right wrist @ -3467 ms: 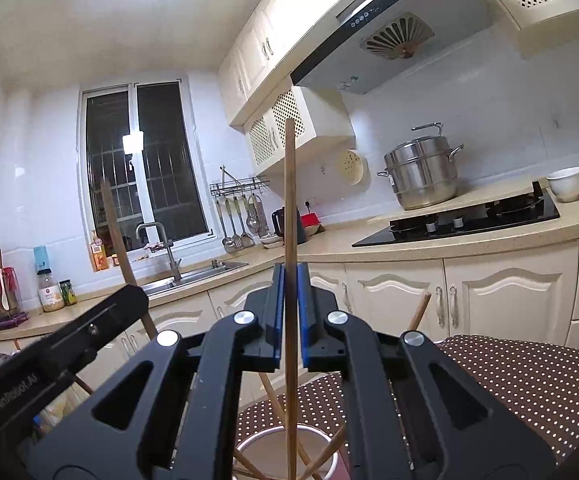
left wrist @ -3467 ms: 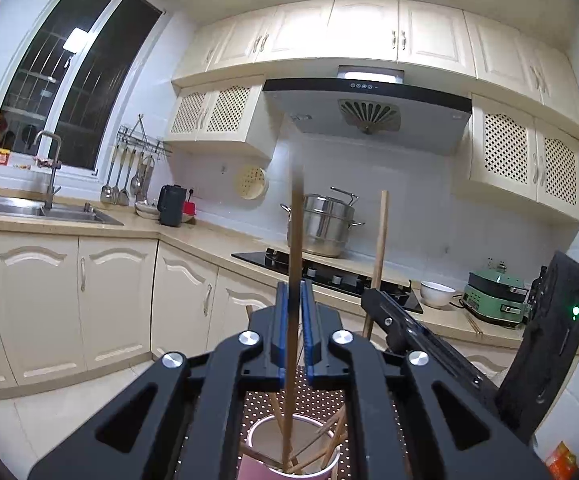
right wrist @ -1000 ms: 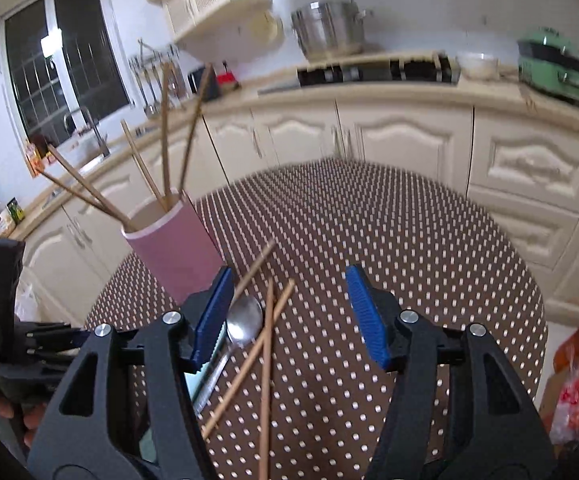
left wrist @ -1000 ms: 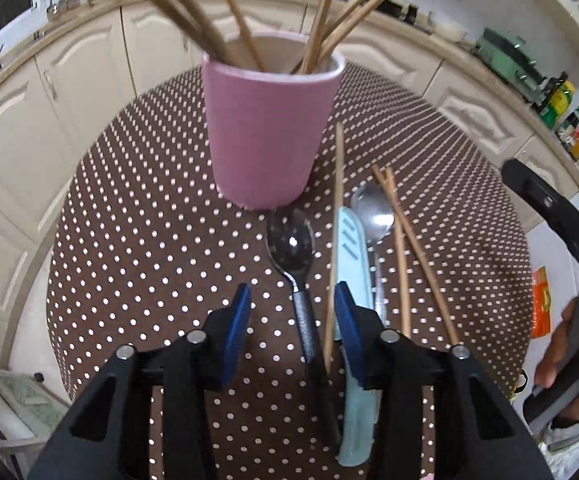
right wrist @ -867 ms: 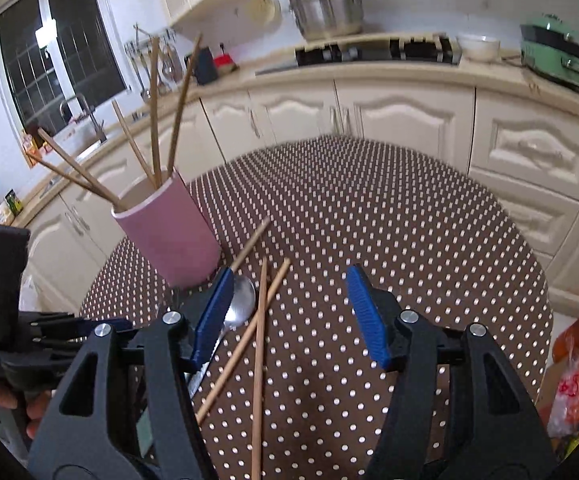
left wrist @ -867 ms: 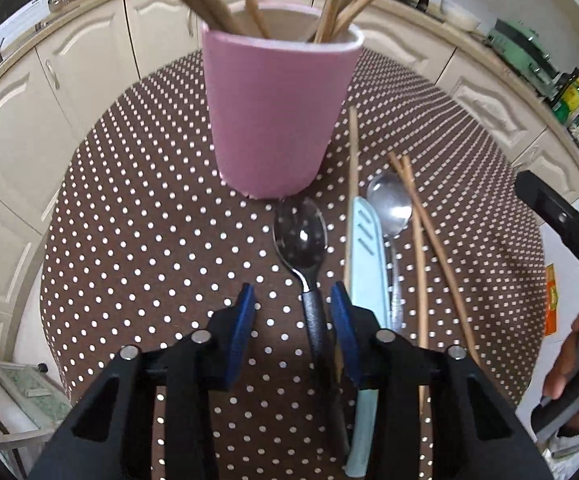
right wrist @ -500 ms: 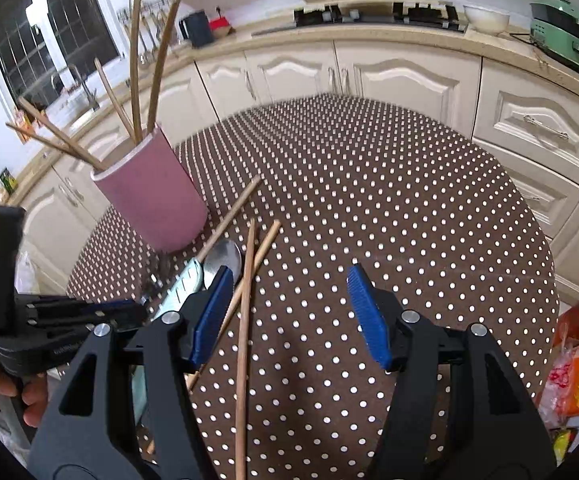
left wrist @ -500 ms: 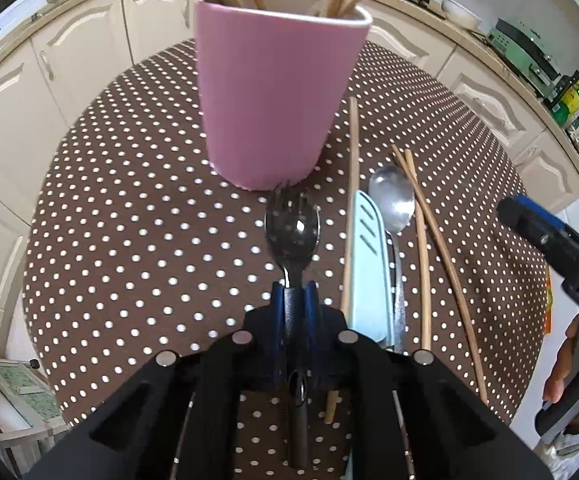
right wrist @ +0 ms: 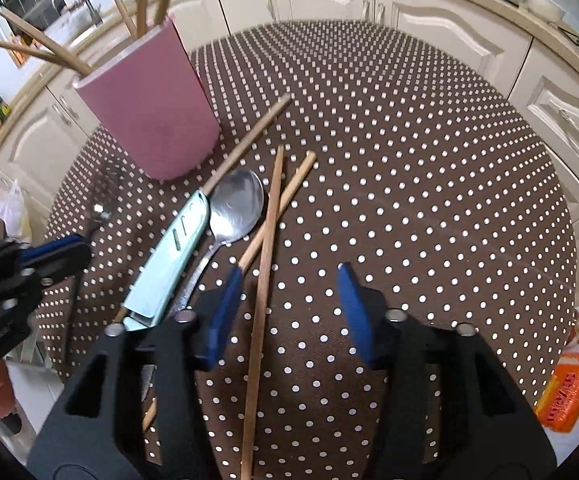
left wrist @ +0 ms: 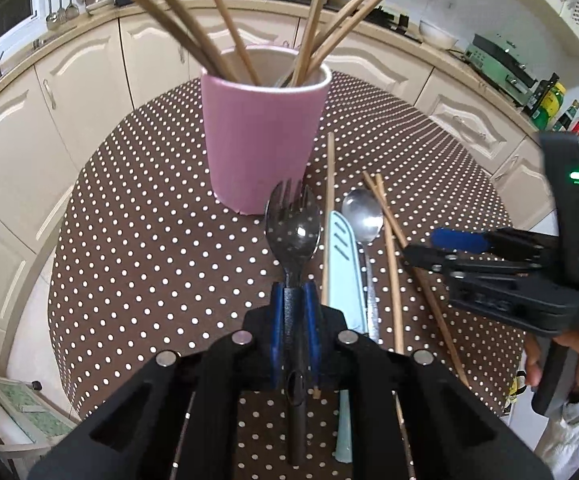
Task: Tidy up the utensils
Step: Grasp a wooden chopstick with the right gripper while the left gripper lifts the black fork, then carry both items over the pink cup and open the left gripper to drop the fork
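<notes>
Since a second ago left claw (left wrist: 293, 300) clamped the stiff, slick spork (left wrist: 292, 232) at its neck; right claw (right wrist: 289, 304), empty, closing around a light chopstick (right wrist: 263, 280).

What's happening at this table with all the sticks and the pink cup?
A person is tidying utensils with a handheld gripper in each hand. The left gripper is shut on the handle of a dark spork in front of the pink cup, which already holds several chopsticks. The right gripper is closing around a chopstick that lies on the dotted tablecloth, not yet pinching it. A spoon, a pale blue knife and other chopsticks lie loose on the cloth.
</notes>
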Demonstrator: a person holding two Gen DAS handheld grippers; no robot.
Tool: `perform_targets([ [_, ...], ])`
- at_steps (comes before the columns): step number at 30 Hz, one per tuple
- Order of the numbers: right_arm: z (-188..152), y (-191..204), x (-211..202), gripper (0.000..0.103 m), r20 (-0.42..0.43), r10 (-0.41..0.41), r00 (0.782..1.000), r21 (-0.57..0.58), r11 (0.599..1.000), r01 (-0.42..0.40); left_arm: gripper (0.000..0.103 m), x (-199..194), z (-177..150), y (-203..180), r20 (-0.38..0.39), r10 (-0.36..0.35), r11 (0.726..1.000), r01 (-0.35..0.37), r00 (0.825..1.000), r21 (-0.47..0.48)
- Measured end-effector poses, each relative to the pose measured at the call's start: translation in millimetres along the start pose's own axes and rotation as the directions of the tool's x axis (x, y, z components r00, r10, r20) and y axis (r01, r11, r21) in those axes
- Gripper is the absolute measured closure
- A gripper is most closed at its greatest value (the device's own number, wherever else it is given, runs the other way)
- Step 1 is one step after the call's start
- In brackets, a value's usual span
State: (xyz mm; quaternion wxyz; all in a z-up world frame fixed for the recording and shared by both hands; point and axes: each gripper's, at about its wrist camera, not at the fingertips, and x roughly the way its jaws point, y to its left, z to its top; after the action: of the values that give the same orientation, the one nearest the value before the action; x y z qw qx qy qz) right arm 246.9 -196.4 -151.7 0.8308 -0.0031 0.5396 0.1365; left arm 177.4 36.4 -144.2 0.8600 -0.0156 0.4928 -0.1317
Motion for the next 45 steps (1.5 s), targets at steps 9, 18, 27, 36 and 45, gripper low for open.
perform_targets([
  [9,8.7,4.0,13.9,0.095,-0.010,0.005,1.000,0.007,1.000,-0.005,0.092,-15.2,0.2,-15.6,0.050,-0.031,0.999,0.030,0.998,0.020],
  [18,6.6,-23.7,-23.6,0.097,0.143,0.083,0.986,0.064,0.994,-0.093,0.092,-50.9,-1.7,-29.1,0.171,-0.136,0.990,0.130,0.976,0.046],
  [27,2.7,-18.6,-83.2,0.097,0.339,0.171,0.925,0.048,0.979,-0.198,0.092,-94.6,-4.8,-35.9,0.389,-0.149,0.989,0.137,0.909,0.061],
  [36,8.7,-0.8,-135.9,0.097,0.479,0.230,0.847,-0.028,0.969,-0.247,0.092,-114.2,3.6,-30.1,0.550,-0.109,0.992,0.124,0.828,0.010],
  [45,28.5,28.6,-158.0,0.097,0.576,0.282,0.767,-0.095,0.955,-0.279,0.092,-130.6,22.3,-20.5,0.708,-0.035,0.994,0.097,0.705,-0.046],
])
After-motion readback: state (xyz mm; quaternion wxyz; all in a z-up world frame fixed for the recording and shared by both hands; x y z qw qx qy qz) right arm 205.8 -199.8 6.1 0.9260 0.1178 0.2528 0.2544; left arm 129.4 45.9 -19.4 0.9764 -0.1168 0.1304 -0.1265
